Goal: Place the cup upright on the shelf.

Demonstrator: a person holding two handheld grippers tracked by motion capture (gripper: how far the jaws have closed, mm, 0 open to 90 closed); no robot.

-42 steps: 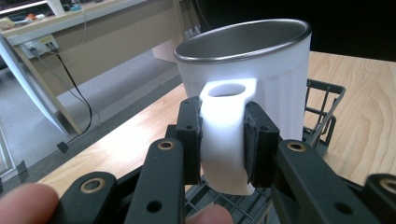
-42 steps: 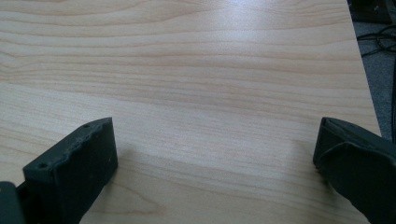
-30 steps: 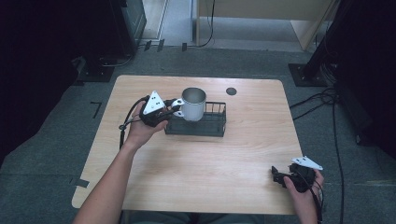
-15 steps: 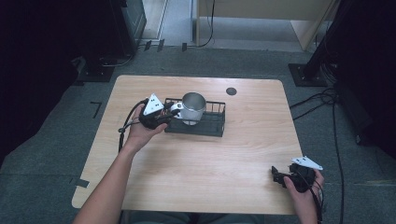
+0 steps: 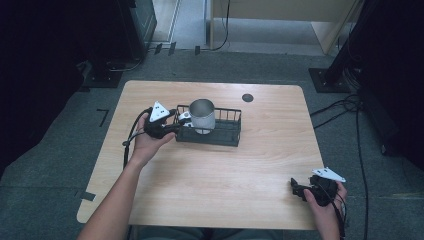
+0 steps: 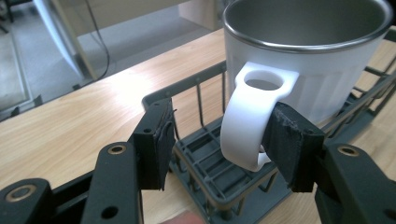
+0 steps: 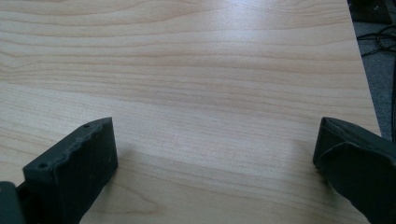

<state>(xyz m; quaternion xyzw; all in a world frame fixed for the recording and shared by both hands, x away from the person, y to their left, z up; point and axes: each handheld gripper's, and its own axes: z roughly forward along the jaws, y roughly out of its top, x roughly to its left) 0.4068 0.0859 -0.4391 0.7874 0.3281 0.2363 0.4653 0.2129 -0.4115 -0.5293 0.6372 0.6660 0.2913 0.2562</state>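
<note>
- The white mug (image 5: 202, 115) with a steel inner wall stands upright in the left end of the dark wire basket (image 5: 220, 134), on the far half of the wooden desk (image 5: 225, 170).
- In the left gripper view the mug (image 6: 308, 56) looms huge; its right side and base are cut off by the frame and by the basket (image 6: 205, 163) wires.
- The left gripper (image 5: 181, 121) sits at the basket's left end, its fingers reaching over the rim toward the mug's handle.
- Its fingers have just been opening, and the white handle (image 6: 250, 121) is between them: the right-hand pad (image 6: 292, 142) looks to be against the handle's edge, while the left-hand pad (image 6: 156, 140) stands clear, with open air and basket wire between it and the handle.
- So that's a half-open spread, no squeeze on the handle; whether the nearer pad truly touches is hard to call from this angle.
- From the high view the handle itself is hidden behind the gripper's body and grey plate.
- The right gripper (image 5: 296, 189) rests low at the desk's near right corner, well apart from the basket, the hand wrapped around it.
- In the right gripper view its fingers (image 7: 79, 168) stand wide, with bare wood grain between them; the right-hand one is cropped by the frame edge.
- A small dark round spot (image 5: 247, 97) sits on the desk beyond the basket; too small to tell what it is.
- The person's forearms are cut off at the bottom edge.
</note>
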